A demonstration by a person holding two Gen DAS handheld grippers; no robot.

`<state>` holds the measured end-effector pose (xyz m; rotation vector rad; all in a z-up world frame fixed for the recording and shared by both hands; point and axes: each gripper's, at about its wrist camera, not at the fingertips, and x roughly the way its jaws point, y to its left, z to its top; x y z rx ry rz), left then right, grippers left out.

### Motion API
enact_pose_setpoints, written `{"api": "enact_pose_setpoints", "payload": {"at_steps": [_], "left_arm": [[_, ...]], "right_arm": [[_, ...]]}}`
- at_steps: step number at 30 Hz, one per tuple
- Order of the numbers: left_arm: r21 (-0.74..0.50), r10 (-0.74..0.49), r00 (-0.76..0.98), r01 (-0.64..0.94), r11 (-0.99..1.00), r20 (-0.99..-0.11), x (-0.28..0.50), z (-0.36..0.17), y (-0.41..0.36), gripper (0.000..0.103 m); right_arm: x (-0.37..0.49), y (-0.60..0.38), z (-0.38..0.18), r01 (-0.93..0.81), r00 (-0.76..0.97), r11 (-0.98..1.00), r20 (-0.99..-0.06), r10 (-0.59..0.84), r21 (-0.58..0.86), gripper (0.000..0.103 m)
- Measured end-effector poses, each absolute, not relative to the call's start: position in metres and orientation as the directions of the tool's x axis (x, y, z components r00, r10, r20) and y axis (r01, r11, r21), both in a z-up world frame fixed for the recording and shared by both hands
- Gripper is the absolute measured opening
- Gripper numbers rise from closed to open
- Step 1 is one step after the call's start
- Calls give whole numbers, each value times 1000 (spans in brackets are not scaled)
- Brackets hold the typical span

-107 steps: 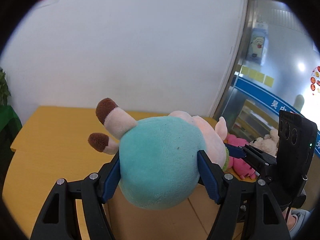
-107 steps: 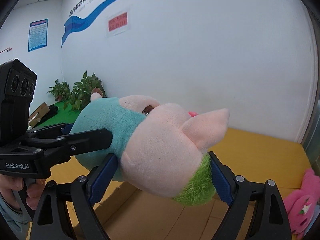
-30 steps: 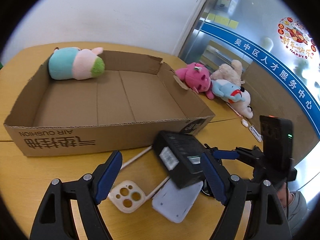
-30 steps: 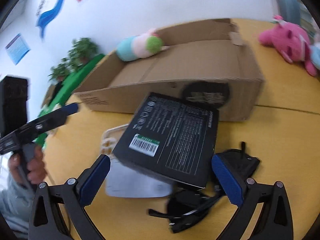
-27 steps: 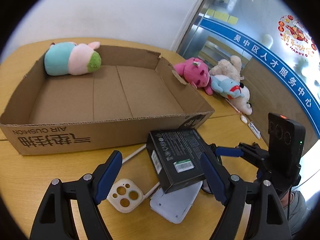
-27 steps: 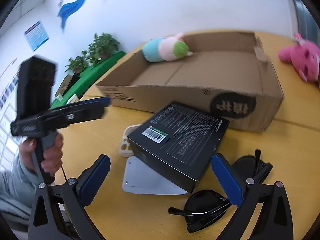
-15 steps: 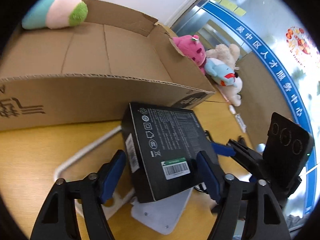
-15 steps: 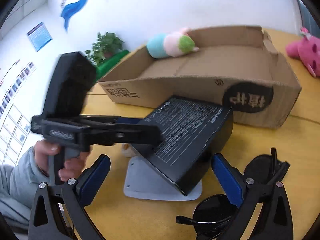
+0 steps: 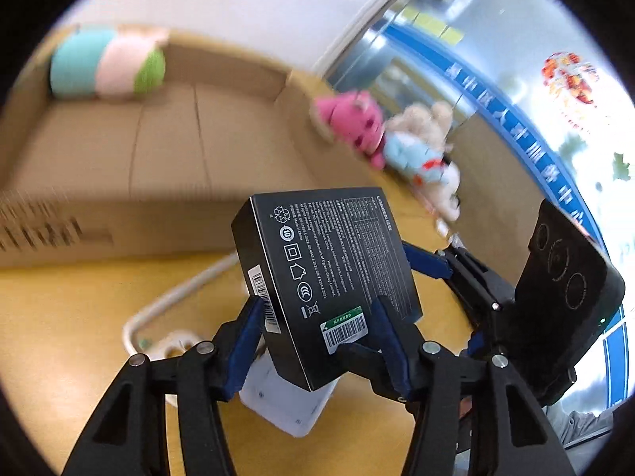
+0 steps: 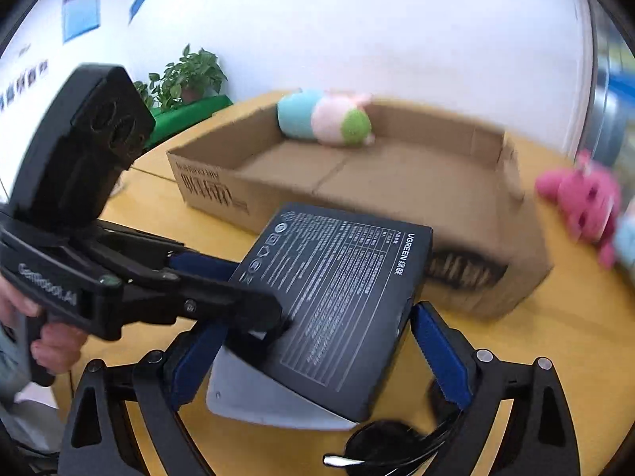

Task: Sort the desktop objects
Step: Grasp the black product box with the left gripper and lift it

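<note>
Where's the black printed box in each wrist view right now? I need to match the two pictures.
Left wrist view: the black box sits at centre, tilted, between the left gripper fingers, whose jaws are closing on it.
Right wrist view: the same box is at centre, slightly low, between the right gripper fingers, whose jaws are closing.
Shared landmark: the cardboard box behind it, with the teal, pink and green plush inside.

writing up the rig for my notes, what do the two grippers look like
Both are matte black frames with silver screws and blue pads. The left gripper carries a black camera block with round lenses and white lettering along its body. The right gripper has the same block. A grey sleeve shows.
</note>
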<state>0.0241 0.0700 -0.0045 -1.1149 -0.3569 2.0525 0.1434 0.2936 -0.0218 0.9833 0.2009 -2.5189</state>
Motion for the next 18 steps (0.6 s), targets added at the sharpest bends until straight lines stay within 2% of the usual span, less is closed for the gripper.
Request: {"api": "enact_pose_setpoints", "payload": {"at_steps": [5, 18], "left_arm": [[-526, 749, -433, -534, -662, -502, 21, 45, 56, 54], [-385, 702, -628, -589, -710, -336, -9, 145, 40, 55]], "right_arm": [[141, 292, 31, 436, -752, -900, -550, -363, -4, 89], [117, 268, 128, 426, -876, -897, -303, -376, -118, 89]]}}
